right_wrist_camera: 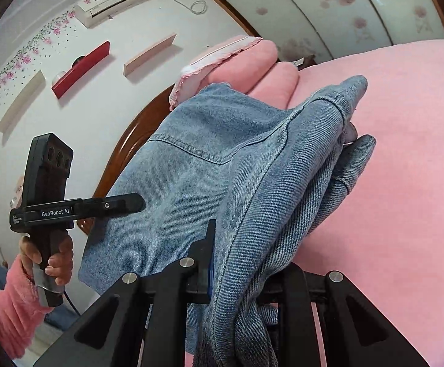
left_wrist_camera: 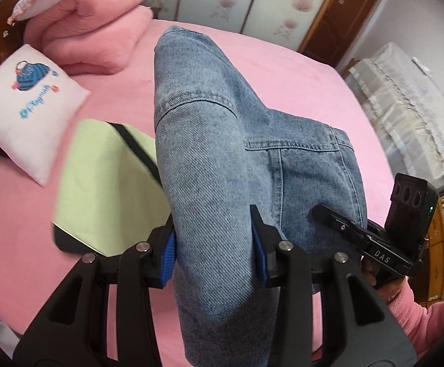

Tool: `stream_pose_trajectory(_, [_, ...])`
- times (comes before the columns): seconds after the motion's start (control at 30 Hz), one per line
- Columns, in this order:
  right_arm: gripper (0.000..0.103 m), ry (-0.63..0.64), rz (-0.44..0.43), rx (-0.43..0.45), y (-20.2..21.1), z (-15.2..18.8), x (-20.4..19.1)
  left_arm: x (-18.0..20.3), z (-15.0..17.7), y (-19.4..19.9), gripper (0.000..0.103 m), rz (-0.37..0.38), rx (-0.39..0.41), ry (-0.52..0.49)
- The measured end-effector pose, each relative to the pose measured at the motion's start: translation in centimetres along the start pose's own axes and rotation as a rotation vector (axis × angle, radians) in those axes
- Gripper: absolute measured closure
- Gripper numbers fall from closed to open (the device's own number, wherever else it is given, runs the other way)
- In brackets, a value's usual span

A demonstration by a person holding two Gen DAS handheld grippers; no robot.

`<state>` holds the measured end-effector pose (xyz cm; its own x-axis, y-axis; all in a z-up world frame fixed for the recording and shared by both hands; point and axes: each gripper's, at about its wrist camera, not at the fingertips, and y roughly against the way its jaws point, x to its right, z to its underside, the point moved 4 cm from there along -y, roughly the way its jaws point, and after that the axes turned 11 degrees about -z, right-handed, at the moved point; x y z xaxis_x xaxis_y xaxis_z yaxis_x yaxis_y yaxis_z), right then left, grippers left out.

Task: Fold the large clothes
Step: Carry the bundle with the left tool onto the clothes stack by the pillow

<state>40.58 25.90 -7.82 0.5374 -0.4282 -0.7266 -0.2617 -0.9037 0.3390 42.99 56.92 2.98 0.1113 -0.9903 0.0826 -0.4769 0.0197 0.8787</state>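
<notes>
We grip the denim garment (left_wrist_camera: pixel 209 159) in left claw (left_wrist_camera: pixel 212 244) and right claw (right_wrist_camera: pixel 243 275); its long axis runs from lower centre toward the frame's top, above the bed (left_wrist_camera: pixel 283 70).

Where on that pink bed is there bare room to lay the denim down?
The pink sheet is bare between the lifted denim jacket and the lace-covered furniture off the bed's far side. It is crowded on the other side: a green folded garment, a white cushion and piled pink quilts.
</notes>
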Motion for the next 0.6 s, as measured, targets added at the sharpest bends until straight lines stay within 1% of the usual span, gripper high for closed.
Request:
stream_pose_trajectory(0.1, [0.087, -0.005, 0.003, 0.007, -5.3, -0.2, 0.1, -5.6, -2.4, -2.7, 0.066, -0.028, -0.003, -0.011])
stream_pose_trajectory(0.2, [0.087, -0.002, 0.013, 0.003, -11.6, -0.3, 0.8, -10.6, -3.8, -5.9, 0.066, -0.053, -0.01, -0.008])
stream_pose_trajectory(0.23, [0.087, -0.007, 0.013, 0.0, -13.5, -0.2, 1.2, -10.7, -3.4, -7.3, 0.066, -0.06, -0.015, 0.0])
stream_pose_trajectory(0.33, [0.087, -0.032, 0.031, -0.032, -19.8, 1.4, 3.1, -13.9, -2.9, -11.8, 0.066, -0.093, -0.047, 0.02])
stream_pose_trajectory(0.37, [0.087, -0.037, 0.037, -0.047, -21.9, 1.9, 3.5, -15.6, -2.8, -13.6, 0.066, -0.104, -0.069, 0.033])
stream_pose_trajectory(0.4, [0.087, -0.048, 0.041, -0.057, -22.7, 2.4, 4.2, -15.9, -2.5, -15.1, 0.066, -0.11, -0.083, 0.04])
stream_pose_trajectory(0.47, [0.087, -0.12, 0.04, -0.076, -25.5, 4.4, 6.4, -18.0, -1.8, -18.6, 0.066, -0.118, -0.123, 0.063])
stream_pose_trajectory(0.5, [0.087, -0.132, 0.05, -0.08, -26.3, 5.2, 7.2, -18.6, -1.4, -20.1, 0.066, -0.13, -0.139, 0.059])
stream_pose_trajectory(0.53, [0.087, -0.11, 0.064, -0.078, -27.1, 6.1, 7.7, -19.6, -0.7, -21.7, 0.066, -0.158, -0.162, 0.052])
stream_pose_trajectory(0.57, [0.087, -0.079, 0.076, -0.073, -26.7, 6.8, 8.1, -20.4, 0.1, -23.0, 0.065, -0.182, -0.176, 0.045])
stream_pose_trajectory(0.6, [0.087, -0.041, 0.092, -0.072, -26.6, 7.4, 8.2, -19.8, 1.3, -23.4, 0.064, -0.187, -0.183, 0.056])
